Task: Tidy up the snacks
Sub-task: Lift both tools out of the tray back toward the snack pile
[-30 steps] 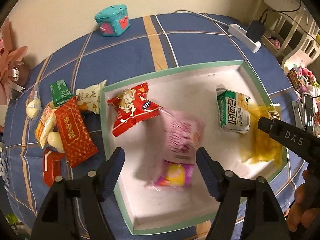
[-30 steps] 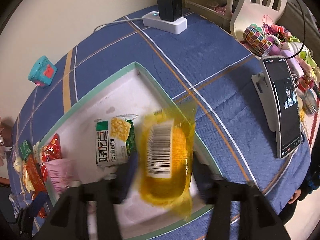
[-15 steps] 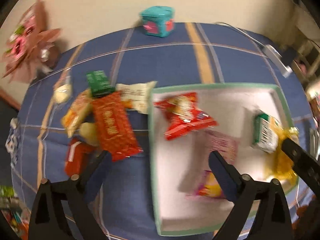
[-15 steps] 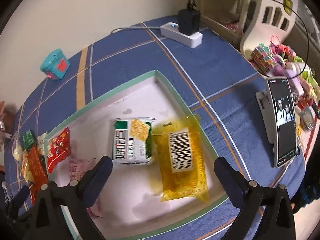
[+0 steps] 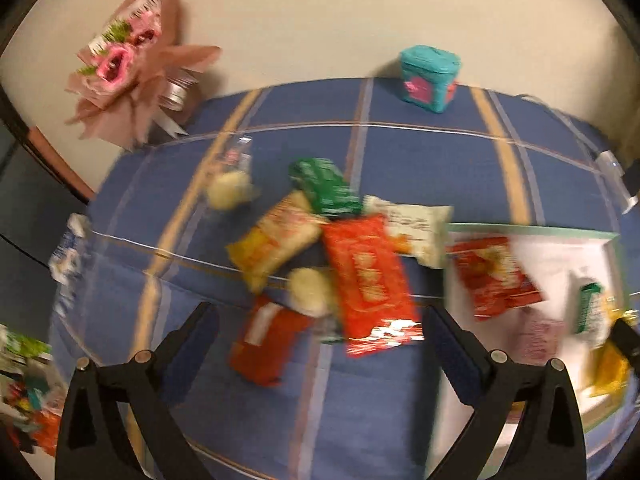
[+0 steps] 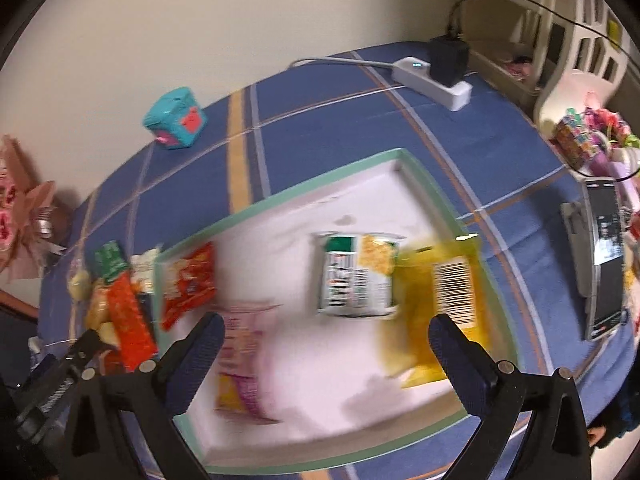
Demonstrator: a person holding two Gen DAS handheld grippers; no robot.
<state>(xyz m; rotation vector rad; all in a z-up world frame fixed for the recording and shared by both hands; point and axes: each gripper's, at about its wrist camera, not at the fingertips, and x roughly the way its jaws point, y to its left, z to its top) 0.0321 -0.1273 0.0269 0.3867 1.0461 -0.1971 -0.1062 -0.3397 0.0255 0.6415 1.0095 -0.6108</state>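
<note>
Reaching for the loose snack pile with both tongs released and empty.

Left tongs stand wide apart, nothing between the pads; the jaws have just been opening. The orange-red foil snack packet lies directly ahead of them on the blue checked bench, its long axis running roughly along the tongs' pointing line, among other wrapped snacks left of the white tray with a green rim. Right tongs, equally wide and empty after opening, hang over the tray, where the yellow clear bag and green-white packet lie. Judgement: the left hand is nearer the pile.
</note>
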